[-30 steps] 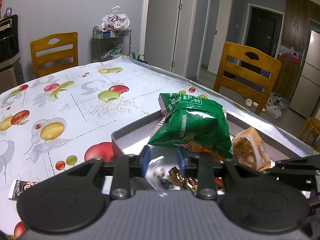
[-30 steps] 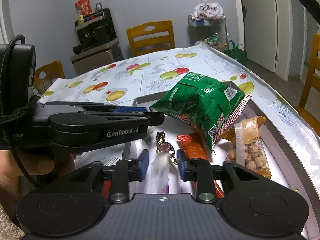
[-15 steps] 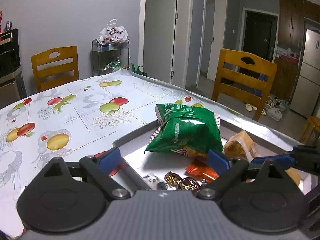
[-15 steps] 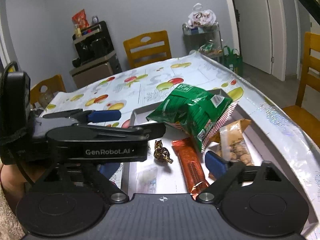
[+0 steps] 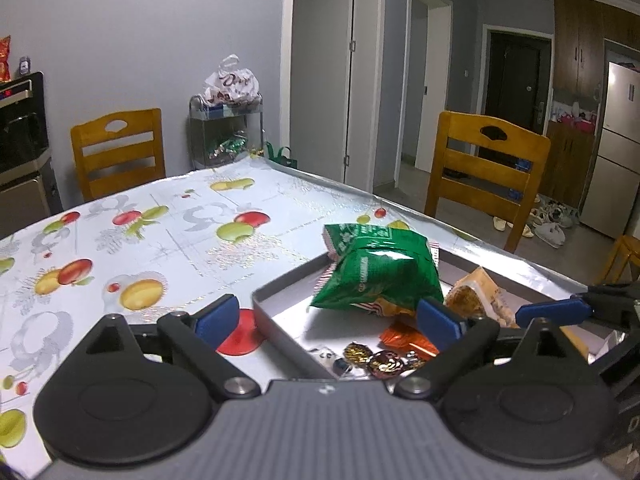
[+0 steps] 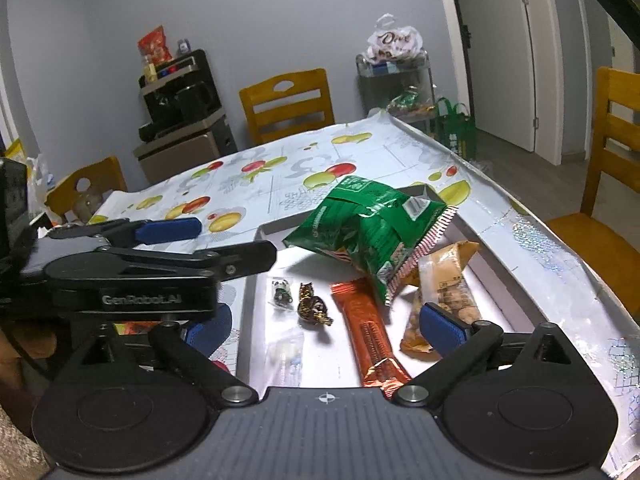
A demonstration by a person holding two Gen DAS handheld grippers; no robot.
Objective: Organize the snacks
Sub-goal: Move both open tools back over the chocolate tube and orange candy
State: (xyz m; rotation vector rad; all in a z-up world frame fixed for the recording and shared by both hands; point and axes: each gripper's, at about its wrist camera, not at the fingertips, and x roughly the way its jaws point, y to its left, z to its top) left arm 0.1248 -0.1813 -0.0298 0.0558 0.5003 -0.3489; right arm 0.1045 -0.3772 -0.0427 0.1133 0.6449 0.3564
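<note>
Both tools spread wide, empty: left tool [image 5: 326, 316], right tool [image 6: 326, 326]; green bag [image 6: 370, 228] in tray [image 6: 492, 276], frame center.

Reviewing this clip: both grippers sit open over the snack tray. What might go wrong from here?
1. The puffy green snack bag leans on the tan nut packet and the shallow grey tray's rim; a nudge may tip it out.
2. The small brown foil-wrapped candy and clear panda-print sweet lie close together, so one grasp may catch both.
3. The left gripper and right gripper work close together and may collide.
</note>
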